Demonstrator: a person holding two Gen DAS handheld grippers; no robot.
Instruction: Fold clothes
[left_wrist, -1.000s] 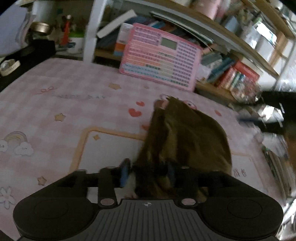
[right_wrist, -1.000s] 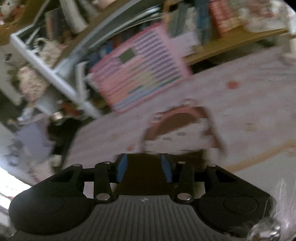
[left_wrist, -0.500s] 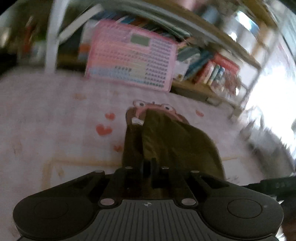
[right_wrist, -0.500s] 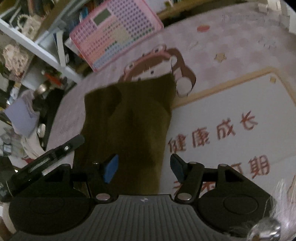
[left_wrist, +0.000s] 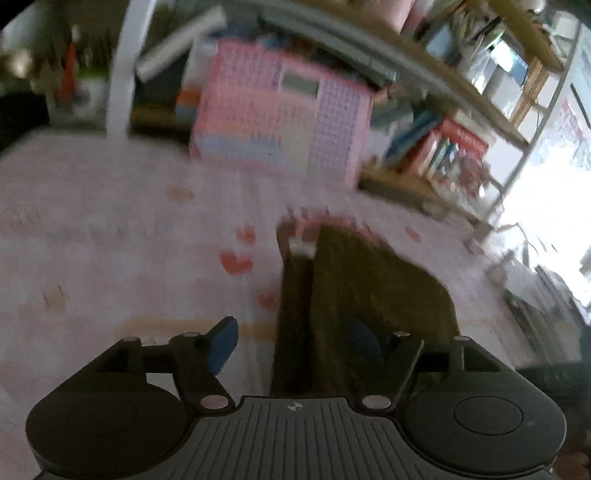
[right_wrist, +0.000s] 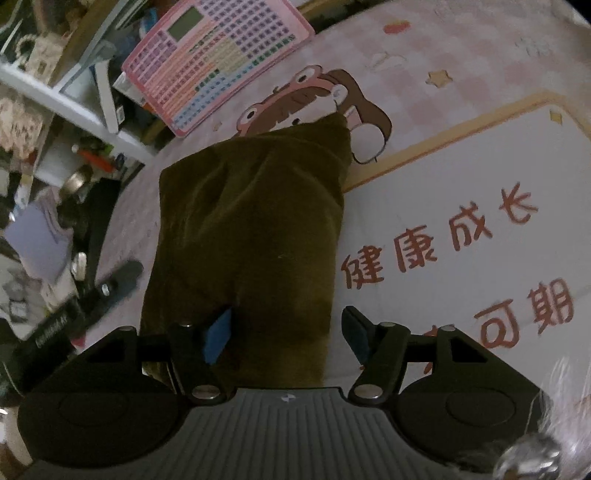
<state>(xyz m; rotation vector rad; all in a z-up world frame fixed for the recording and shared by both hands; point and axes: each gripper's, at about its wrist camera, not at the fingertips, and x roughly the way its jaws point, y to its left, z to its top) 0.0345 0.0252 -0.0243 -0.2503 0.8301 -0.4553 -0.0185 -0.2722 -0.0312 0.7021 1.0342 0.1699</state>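
Jaws spread wide on both grippers, nothing held between the blue pads. Left gripper (left_wrist: 291, 341) poised low over the near end of the olive-brown garment (right_wrist: 251, 240), one pad (left_wrist: 221, 345) out over bare mat, the other dim against the cloth; whether it touched the fabric could not be told through the blur. Right gripper (right_wrist: 286, 338) placed over the same garment's near edge, left pad (right_wrist: 218, 336) over the cloth, right pad (right_wrist: 354, 334) just beyond the garment's right-hand border above the white panel.

Garment laid flat in a rough folded rectangle on the pink checked mat (right_wrist: 461, 62) covering the desk, far corner reaching onto the cartoon figure (right_wrist: 314, 99) printed there, right border running beside the red characters (right_wrist: 454, 251). Seen from the left wrist as a long dark strip (left_wrist: 365, 288) with a narrower fold along its left side. Wide open mat to the left of the cloth in the left view, marked only with hearts (left_wrist: 236, 262); broad white panel free on the right in the right view. A black gripper part (right_wrist: 85, 299) angled in near the garment's left edge.

Pink keypad board (right_wrist: 218, 59) propped at the desk's far edge against shelving. Shelves (left_wrist: 436, 147) packed with upright books and boxes, contents too smeared to name.
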